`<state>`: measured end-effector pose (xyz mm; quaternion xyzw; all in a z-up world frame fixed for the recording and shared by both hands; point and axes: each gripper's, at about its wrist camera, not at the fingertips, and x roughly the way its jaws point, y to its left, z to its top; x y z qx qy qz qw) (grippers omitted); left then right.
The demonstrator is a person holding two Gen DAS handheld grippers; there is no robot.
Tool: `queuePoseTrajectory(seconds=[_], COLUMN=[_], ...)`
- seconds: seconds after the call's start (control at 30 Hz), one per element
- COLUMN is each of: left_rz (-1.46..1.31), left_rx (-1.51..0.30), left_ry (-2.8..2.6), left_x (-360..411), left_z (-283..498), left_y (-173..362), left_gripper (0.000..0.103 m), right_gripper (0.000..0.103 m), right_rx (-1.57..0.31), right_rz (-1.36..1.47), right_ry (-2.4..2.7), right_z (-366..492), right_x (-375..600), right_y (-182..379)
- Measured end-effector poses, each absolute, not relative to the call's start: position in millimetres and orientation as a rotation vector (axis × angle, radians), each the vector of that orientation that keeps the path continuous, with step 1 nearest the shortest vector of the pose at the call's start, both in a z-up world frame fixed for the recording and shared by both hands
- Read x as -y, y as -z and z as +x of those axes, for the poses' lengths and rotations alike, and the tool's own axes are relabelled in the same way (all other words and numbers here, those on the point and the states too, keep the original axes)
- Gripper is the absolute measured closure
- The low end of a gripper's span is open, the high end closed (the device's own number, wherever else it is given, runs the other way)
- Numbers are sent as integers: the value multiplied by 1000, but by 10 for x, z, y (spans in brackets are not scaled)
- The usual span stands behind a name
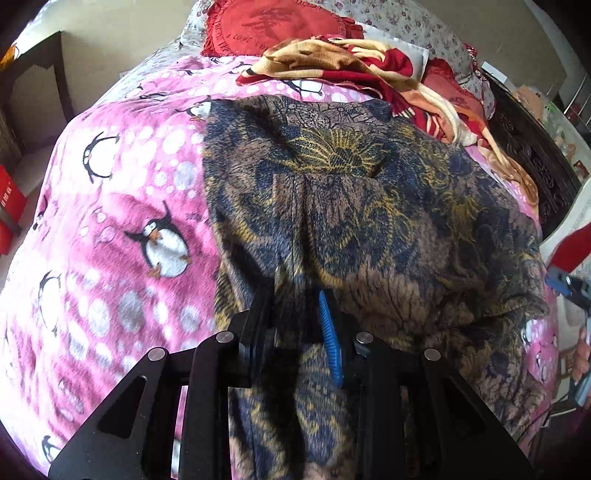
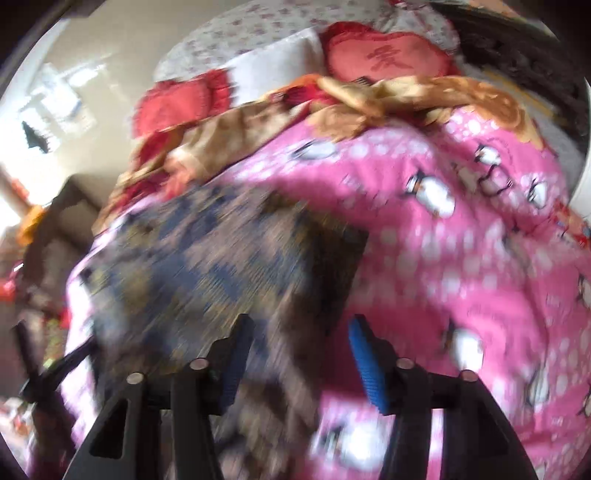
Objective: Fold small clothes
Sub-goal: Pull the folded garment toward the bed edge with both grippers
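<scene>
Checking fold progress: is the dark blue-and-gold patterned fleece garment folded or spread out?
Partly folded. The dark blue-and-gold patterned fleece garment lies bunched on the pink penguin blanket, its near edge pinched in the left gripper; right gripper open.

Two close wrist views down onto one patterned garment, opposite sides.

Motion-blurred garment, left fingertips buried

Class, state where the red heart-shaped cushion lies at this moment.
In the left wrist view the red heart-shaped cushion sits at the top, at the bed's far end, just beyond the crumpled red-and-tan blanket and the pink penguin-print bedspread.
</scene>
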<state>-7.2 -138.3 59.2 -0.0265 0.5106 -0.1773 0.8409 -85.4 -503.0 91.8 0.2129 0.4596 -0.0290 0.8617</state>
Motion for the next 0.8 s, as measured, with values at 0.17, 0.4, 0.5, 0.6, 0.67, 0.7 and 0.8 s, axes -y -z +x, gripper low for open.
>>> queuePoseTrajectory(seconds=[0.17,0.4,0.5,0.6,0.67,0.7,0.8], left_rz=[-60,-59,-47,-66,-83,-86,-113], left_rx=[-1078,-1092,-1085,-1075,-1071,-1077,-1121], left_ry=[414,452,450,458,465,463,448], left_x=[1224,1143,1130,1043,945,899,761], left_z=[-489,-1000,-1155,-1328,-1444,-1509,-1716], left_y=[-689,-759,-806,-907,-942,-944,-879], left_gripper=[53,51,51,51,51,51,51], right_gripper=[40,41,97,97,97,97,97], right_rx=[-1074,-1188,-1120,-1093,-1077,-1078,-1106], right_rz=[469,416,395,400,335,332,415], right_ry=[-154,-165,-117,-112,-101,-93,-87], right_z=[-1604,-2352,-2437,-2563,-2818,-2938,-3418], right_x=[4773,4376,4295,4231,4195,4219,4317], right_y=[-829,-312,-192,-265,-432,-483,-515])
